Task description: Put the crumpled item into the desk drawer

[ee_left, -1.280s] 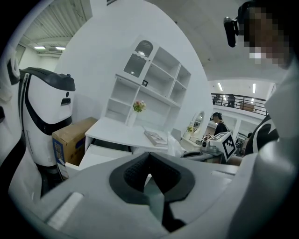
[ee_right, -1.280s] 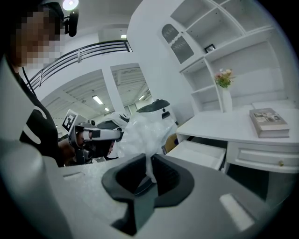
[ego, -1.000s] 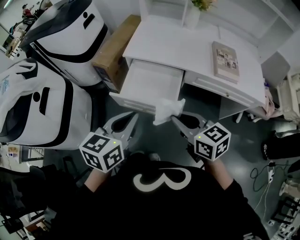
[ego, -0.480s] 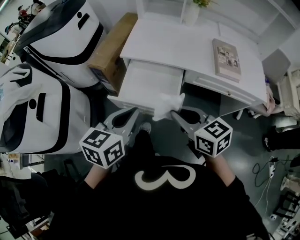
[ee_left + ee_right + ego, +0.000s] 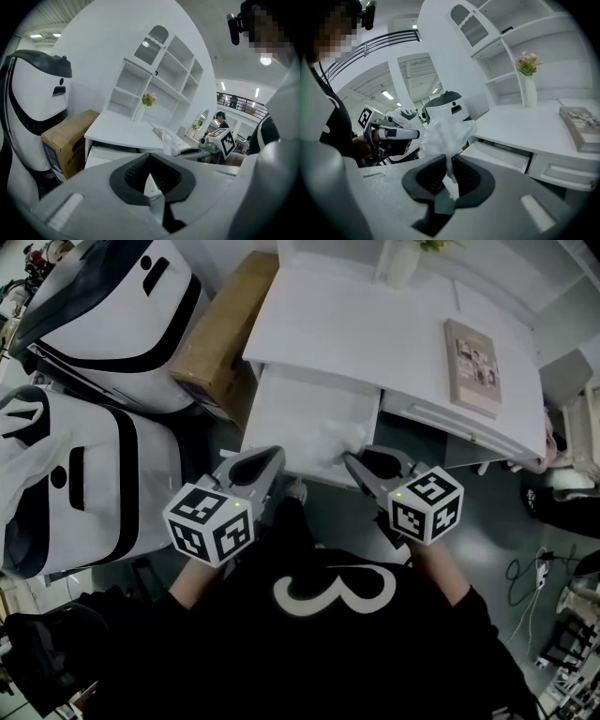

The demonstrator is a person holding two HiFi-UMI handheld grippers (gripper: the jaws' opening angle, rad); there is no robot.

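The crumpled item (image 5: 330, 441), a wad of thin clear-white plastic, hangs over the front part of the open white desk drawer (image 5: 298, 409). My right gripper (image 5: 351, 459) is shut on its lower end, and the wad (image 5: 446, 135) stands up above the pinching tips (image 5: 450, 161). My left gripper (image 5: 277, 457) sits just left of it at the drawer's front edge, shut with nothing between its tips (image 5: 150, 155). From the left gripper view the wad (image 5: 169, 140) and the right gripper (image 5: 194, 152) show to the right. The drawer's inside looks bare.
A book (image 5: 476, 352) lies on the white desk (image 5: 375, 324), and a vase (image 5: 403, 259) stands at its back. A cardboard box (image 5: 220, 334) leans against the desk's left side. Two large white-and-black shells (image 5: 70, 474) stand on the floor at left.
Both grippers have moved forward toward the drawer. The wad has gone from in front of the drawer's front corner to over the drawer's front part.
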